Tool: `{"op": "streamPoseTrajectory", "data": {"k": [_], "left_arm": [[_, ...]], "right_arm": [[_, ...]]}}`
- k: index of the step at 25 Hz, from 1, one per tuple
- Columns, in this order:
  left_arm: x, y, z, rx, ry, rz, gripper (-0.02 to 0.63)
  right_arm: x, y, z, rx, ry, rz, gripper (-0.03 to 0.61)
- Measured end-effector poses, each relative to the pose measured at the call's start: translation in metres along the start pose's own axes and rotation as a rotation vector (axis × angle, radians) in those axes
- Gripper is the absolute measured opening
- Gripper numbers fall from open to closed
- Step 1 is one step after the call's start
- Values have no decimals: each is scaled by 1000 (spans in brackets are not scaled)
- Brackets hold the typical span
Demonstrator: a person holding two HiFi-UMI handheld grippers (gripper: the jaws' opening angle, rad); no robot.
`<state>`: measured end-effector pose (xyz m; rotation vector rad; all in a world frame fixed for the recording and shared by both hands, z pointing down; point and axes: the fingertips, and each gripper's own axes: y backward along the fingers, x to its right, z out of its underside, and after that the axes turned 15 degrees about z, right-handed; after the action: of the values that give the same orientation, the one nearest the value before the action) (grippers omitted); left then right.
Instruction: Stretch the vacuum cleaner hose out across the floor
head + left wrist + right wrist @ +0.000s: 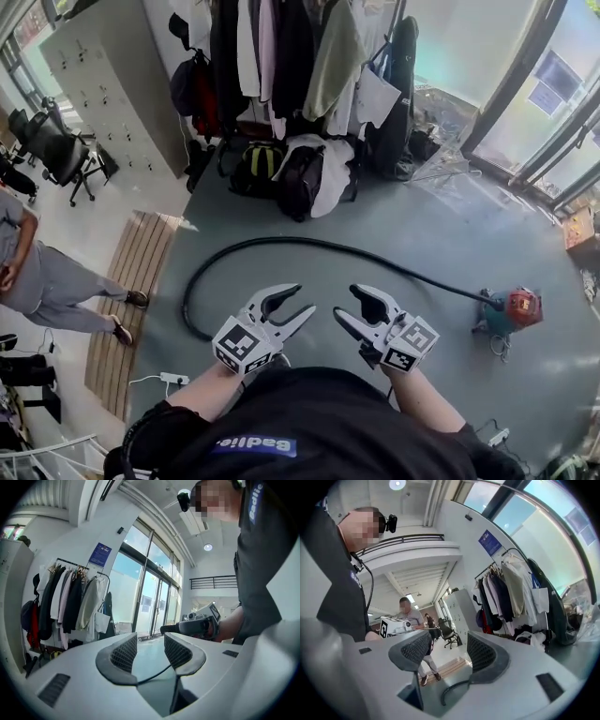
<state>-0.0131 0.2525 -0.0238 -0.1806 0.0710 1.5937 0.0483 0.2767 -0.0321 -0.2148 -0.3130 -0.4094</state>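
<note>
Vacuum cleaner hose (309, 243): black, lying on the grey floor. One end is plugged into the vacuum cleaner (514, 309), a small red and teal canister. From the cleaner it runs left in a long shallow arc, then hooks back toward the wearer. The free end lies well left of the cleaner. It is curved, not straight, and nothing touches it

Left gripper (305, 302): left of the cleaner, held up in front of the wearer's chest and well above the floor. Its jaws are apart with nothing gripped. In the left gripper view only a far-off strip of hose on the floor shows through the gap

Right gripper (345, 301): also left of the cleaner, between it and the left gripper. Its jaws are spread wide and empty. In the right gripper view the hooked hose end shows through the gap, far below. The two grippers sit side by side, close but apart, with tips roughly level and pointing away from the wearer

Clothes rack (281, 56): beyond the cleaner and to its left, full of hanging jackets and shirts, with bags (300, 178) heaped on the floor under it

Glass doors (553, 103): beyond the cleaner, on its right side

Wooden slat mat (131, 291): far left of the cleaner, past the hose hook. A white power strip (173, 379) lies at its near corner

Person in grey (47, 281): farther left of the cleaner than the mat, one foot at the mat's edge

Grey locker cabinet (103, 84) and black office chairs (56, 150): far left of the cleaner, beyond the mat
</note>
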Motion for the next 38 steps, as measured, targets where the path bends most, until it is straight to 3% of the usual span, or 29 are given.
{"op": "streamPoseTrajectory", "data": {"k": [3, 10, 16, 22, 38], "left_arm": [[37, -24, 3, 10, 27, 7, 171], [111, -112, -6, 37, 71, 51, 62], [158, -153, -26, 74, 43, 195, 9], [182, -133, -37, 82, 7, 287, 9], [172, -51, -26, 100, -6, 182, 9]], "right_arm": [[-4, 45, -2, 31, 30, -20, 242], [23, 153, -9, 78, 7, -25, 68], [31, 197, -33, 141, 92, 42, 15], [-14, 189, -29, 164, 159, 67, 9], [-71, 150, 13, 76, 191, 46, 5]]}}
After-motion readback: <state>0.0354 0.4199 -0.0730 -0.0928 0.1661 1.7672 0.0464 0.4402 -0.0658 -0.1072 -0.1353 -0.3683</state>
